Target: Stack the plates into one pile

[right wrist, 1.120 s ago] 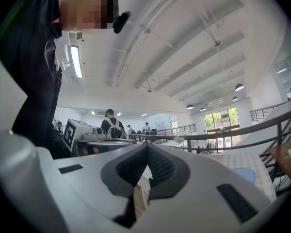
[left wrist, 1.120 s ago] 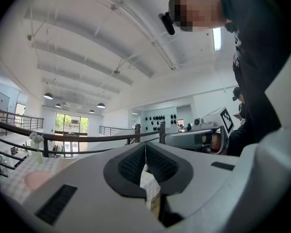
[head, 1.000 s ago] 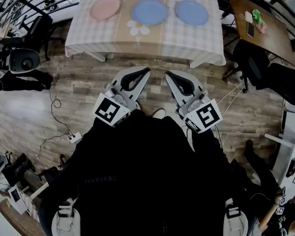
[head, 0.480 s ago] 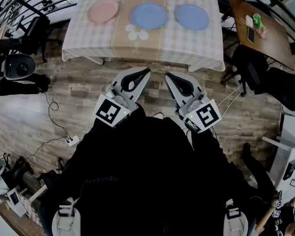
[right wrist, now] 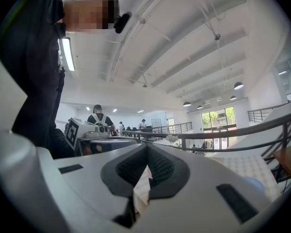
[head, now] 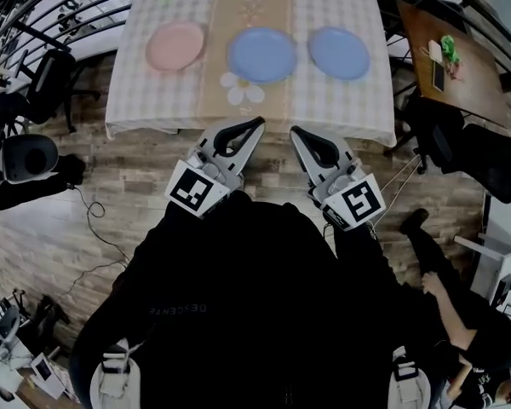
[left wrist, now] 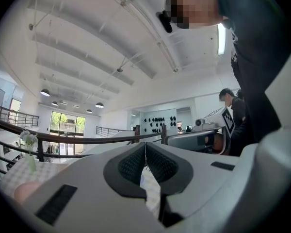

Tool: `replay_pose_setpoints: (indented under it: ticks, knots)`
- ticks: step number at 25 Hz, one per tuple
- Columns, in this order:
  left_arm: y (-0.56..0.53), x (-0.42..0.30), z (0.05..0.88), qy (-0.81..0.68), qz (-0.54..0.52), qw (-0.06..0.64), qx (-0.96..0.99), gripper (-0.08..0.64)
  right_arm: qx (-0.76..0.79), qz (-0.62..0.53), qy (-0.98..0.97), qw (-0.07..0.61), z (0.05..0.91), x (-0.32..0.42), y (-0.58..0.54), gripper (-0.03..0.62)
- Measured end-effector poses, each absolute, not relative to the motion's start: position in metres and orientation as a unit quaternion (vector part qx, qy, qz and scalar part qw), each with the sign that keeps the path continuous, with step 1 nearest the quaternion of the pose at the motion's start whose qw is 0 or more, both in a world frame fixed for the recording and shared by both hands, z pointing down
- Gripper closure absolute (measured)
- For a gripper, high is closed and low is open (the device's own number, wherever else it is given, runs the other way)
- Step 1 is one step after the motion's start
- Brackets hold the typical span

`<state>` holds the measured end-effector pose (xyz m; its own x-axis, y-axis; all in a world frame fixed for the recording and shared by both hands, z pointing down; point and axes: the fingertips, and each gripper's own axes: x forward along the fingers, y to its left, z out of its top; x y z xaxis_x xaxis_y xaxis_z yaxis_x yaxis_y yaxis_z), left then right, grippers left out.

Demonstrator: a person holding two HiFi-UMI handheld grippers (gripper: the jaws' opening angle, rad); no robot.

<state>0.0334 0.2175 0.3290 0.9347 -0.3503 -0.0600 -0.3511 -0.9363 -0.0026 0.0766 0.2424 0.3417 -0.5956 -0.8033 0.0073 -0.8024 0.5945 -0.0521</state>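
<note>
Left claw [head: 257, 124] and right claw [head: 295, 131], each with jaws pressed together on nothing, held side by side at the near edge of the table [head: 153, 100].

Each gripper view shows its two dark pads meeting tip to tip with only a sliver of gap behind them and no plate between. On the checked cloth three plates lie in a row, apart from one another and unstacked: a pink plate [head: 175, 46] at the left, a blue plate [head: 262, 54] in the middle on the tan runner [head: 238, 11], and a second blue plate [head: 339, 53] at the right. Both claws point toward the table, well short of the plates.
</note>
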Motion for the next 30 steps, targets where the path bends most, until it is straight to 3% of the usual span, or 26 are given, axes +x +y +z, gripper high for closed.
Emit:
replay_pose_setpoints:
  ticks: [15,30]
  knots:
    - [0.055,-0.011,0.336,0.14,-0.001,-0.025,-0.99,0.538,-0.487,-0.057,0.872,-0.004,0.339,0.021,0.075,0.586]
    - [-0.013,-0.052,0.355,0.155,0.001,-0.042,-0.987,0.538,-0.508,-0.078,0.857,-0.032,0.366,0.001,0.013,0.584]
